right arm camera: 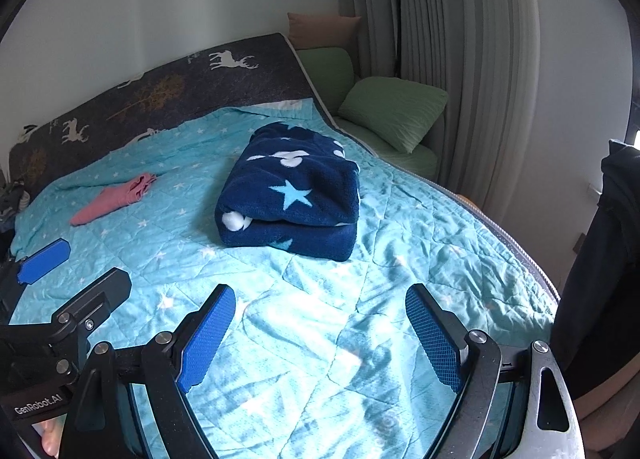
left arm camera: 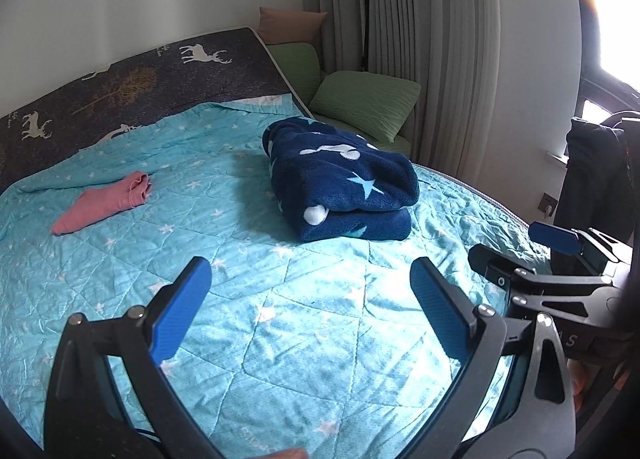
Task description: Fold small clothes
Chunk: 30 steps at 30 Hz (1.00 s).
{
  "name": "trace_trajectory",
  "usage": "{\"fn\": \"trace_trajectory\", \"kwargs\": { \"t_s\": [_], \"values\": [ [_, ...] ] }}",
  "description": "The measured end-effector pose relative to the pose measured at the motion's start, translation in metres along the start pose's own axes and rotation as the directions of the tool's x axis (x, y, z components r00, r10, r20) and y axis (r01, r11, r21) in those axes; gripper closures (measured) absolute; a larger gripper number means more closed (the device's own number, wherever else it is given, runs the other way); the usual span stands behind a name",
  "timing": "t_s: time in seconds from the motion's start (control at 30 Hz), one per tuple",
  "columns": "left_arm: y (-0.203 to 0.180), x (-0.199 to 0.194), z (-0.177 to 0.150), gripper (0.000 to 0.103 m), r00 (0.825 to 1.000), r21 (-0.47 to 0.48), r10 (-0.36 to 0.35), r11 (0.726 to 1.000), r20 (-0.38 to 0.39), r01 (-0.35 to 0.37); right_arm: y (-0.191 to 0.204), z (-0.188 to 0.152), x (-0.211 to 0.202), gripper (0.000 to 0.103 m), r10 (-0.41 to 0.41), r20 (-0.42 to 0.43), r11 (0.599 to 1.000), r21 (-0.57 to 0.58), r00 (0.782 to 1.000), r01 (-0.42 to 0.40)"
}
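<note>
folded navy star-print fleece blanket mid-quilt; pink folded garment toward its left edge; left gripper and right gripper spread, empty.

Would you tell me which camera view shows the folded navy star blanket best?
The right wrist view: the navy blanket lies near the picture's centre, its stacked folded layers facing the camera. The left wrist view shows it too, set further right and seen more from one side.
</note>
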State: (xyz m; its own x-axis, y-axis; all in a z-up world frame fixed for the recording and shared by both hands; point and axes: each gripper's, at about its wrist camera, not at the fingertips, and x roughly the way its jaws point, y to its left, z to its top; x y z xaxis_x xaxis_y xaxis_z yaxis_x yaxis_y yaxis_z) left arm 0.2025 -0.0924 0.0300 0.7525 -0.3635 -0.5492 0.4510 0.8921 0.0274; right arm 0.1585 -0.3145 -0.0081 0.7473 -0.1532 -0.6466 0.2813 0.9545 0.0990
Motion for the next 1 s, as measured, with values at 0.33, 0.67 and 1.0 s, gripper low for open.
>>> {"fn": "trace_trajectory", "kwargs": {
  "t_s": [0.33,0.67,1.0],
  "values": [
    [0.0022,0.0048,-0.0035,0.004,1.000,-0.017,0.000,1.000,-0.019,0.000,0.0027,-0.0018,0.0032,0.015,0.012,-0.007,1.000,-0.007,1.000,-0.012],
    [0.0025,0.0052,-0.0019,0.004,1.000,-0.015,0.017,1.000,-0.013,-0.017,0.0040,-0.0011,0.0040,0.015,0.021,-0.003,1.000,-0.008,1.000,-0.021],
    [0.0033,0.0083,-0.0024,0.004,0.999,-0.017,0.019,1.000,-0.029,-0.019,0.0040,0.0012,0.0058,0.015,0.020,0.000,1.000,-0.010,1.000,-0.020]
  ]
}}
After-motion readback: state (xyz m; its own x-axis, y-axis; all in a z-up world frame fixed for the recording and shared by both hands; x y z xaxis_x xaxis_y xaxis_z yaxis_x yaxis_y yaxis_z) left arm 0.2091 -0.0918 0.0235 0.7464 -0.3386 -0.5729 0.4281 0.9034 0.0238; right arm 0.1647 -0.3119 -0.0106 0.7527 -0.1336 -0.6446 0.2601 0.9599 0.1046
